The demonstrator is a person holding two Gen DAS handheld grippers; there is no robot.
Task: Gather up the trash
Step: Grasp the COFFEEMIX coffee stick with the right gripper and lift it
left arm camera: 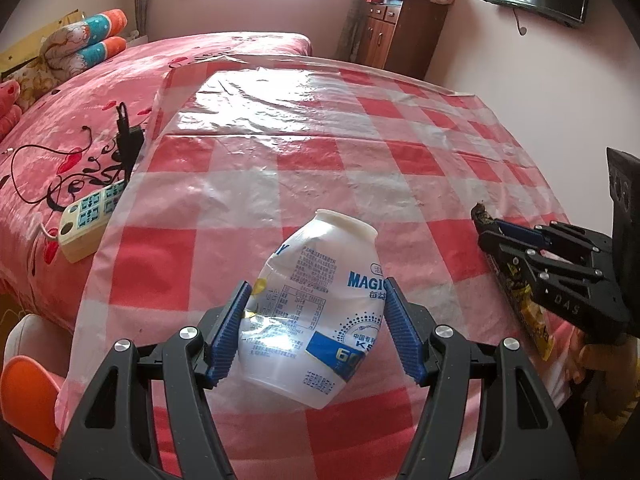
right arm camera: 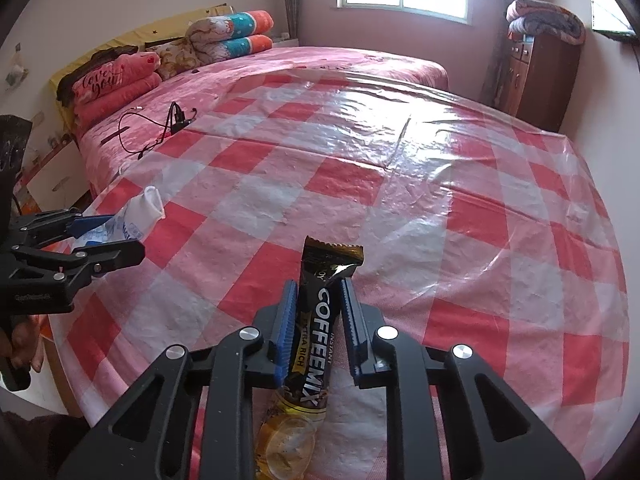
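A white plastic bottle (left arm camera: 320, 248) with blue print, dented, sits between the blue pads of my left gripper (left arm camera: 316, 320), which press on both its sides. The right wrist view shows that gripper (right arm camera: 120, 236) at the left edge, the bottle's neck (right arm camera: 150, 200) poking past it. A black and gold coffee-mix sachet (right arm camera: 316, 320) runs lengthwise between the jaws of my right gripper (right arm camera: 319, 284). The left pad touches it, while a thin gap shows at the right pad. From the left wrist view, the right gripper (left arm camera: 490, 230) straddles the sachet (left arm camera: 520, 304) near the table's right edge.
A red and white checked plastic cloth (left arm camera: 312, 160) covers the table. Behind it is a pink bed with a power strip (left arm camera: 86, 216), a charger with cable (right arm camera: 176, 120) and folded quilts (right arm camera: 228, 36). A wooden cabinet (left arm camera: 400, 36) stands at the back right, an orange stool (left arm camera: 28, 396) at the lower left.
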